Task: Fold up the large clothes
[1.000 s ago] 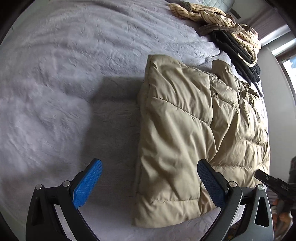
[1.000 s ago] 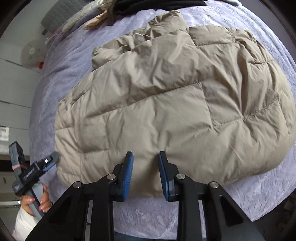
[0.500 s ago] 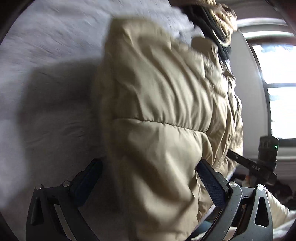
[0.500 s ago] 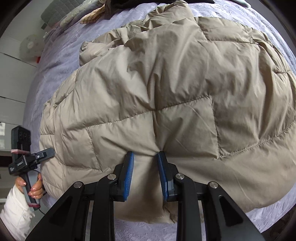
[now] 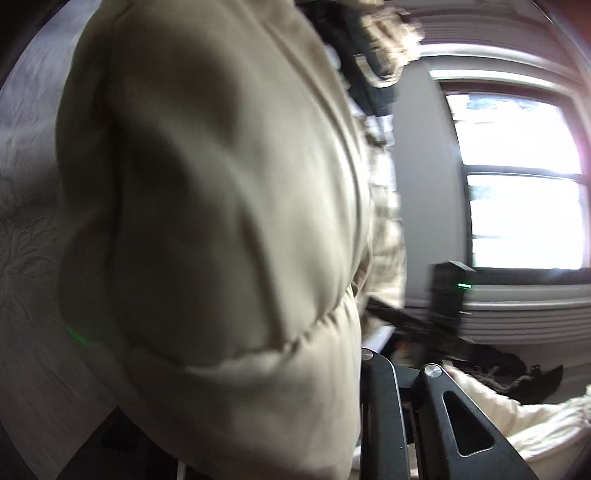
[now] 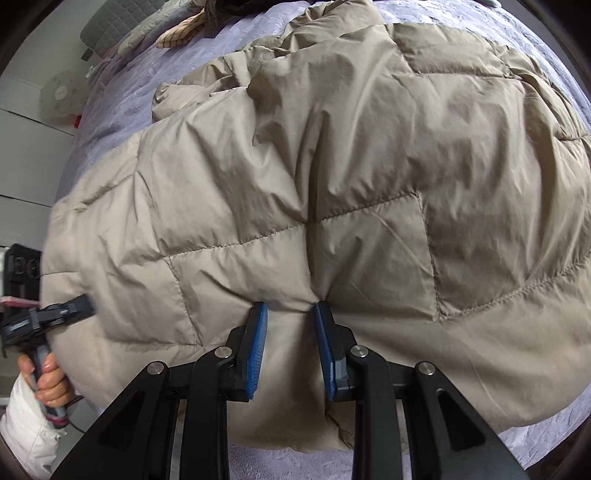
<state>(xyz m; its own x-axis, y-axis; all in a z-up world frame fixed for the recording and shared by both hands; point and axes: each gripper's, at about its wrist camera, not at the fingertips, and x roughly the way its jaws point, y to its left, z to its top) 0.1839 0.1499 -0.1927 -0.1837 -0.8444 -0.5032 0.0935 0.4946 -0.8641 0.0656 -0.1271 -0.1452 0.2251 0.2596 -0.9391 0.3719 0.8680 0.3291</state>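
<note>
A beige puffer jacket lies spread on the bed and fills the right wrist view. My right gripper is shut on its near hem, with a fold of fabric bunched between the blue pads. In the left wrist view the jacket bulges right up against the lens, blurred. It covers the left finger and pads, so only the black right finger shows. My left gripper sits at the jacket's left edge, its jaws closing with the padded fabric between them.
A lilac bedspread runs under the jacket. Striped and black clothes are piled at the far end. A hand in a white sleeve holds the left tool. A bright window is off to the right.
The left gripper swung right onto the jacket's edge, and its wide jaws came together around the fabric. The right gripper sank a little, still pinching the hem.
</note>
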